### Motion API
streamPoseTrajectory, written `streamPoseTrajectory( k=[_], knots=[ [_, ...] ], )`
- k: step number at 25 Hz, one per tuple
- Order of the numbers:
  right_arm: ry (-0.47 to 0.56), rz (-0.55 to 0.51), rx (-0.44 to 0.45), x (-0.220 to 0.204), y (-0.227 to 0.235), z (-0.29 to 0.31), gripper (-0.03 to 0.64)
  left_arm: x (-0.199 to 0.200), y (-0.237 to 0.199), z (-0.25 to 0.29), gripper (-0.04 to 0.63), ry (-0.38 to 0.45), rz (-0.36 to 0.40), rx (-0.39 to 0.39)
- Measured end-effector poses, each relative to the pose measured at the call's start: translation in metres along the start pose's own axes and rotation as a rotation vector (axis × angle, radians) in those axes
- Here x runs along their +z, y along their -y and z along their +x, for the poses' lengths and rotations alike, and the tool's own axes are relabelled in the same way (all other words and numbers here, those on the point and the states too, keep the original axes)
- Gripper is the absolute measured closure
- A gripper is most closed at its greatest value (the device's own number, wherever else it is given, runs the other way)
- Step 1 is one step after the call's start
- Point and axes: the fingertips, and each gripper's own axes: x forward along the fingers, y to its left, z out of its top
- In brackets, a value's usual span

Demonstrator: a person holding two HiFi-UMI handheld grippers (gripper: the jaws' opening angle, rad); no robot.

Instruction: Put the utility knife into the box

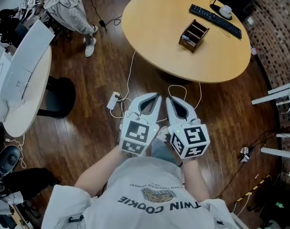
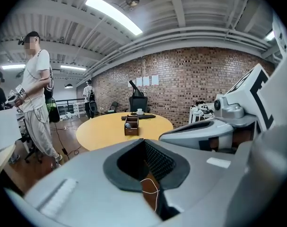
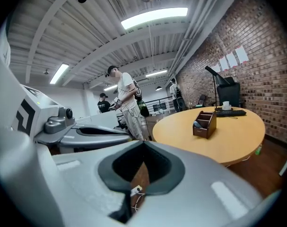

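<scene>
The left gripper point(image 2: 144, 141) has its fingers point(image 2: 82, 178) pressed together at the tips. Nothing sits between them; through the dark padded hollow behind the tips we see only floor and a white cable. The right gripper point(image 3: 143, 143) reads the same, its fingers point(image 3: 219, 178) closed tip to tip and holding nothing. In the head view the 2 grippers sit side by side at the lower centre of the frame, close to the chest. Their tips point up the frame toward the round table point(image 1: 149, 27), well apart from it, over the wooden floor point(image 1: 87, 128).

The box point(image 1: 193, 35) stands on that table in the upper right of the frame; it is wooden and divided into compartments. A small grey-blue thing point(image 1: 185, 38) shows in the compartment at the box's lower left end, but it is too small for us to say whether it is the utility knife. We see no knife lying loose on the table. A keyboard point(image 1: 215, 14) and a cup point(image 1: 225, 10) lie beyond the box.

We judge that no step is in hand right now: both grippers are idle and far from the work. If the knife is not yet in the box, the next move calls for finding it and closing the distance to the table. Then 1 gripper must part its fingers and take the knife by its long body.
</scene>
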Motion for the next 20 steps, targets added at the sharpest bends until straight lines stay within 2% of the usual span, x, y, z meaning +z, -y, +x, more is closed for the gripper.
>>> streamPoseTrajectory(
  k=[10,20],
  knots=[
    [-0.010,-0.026,-0.022,-0.034,-0.080,-0.034,0.618,-0.036,0.009,-0.082,0.588,0.029,-0.029,-0.014],
    [-0.012,-0.048,-0.023,-0.043,-0.130,-0.052,0.617,-0.054,0.005,-0.136,0.588,0.049,-0.064,0.005]
  ],
)
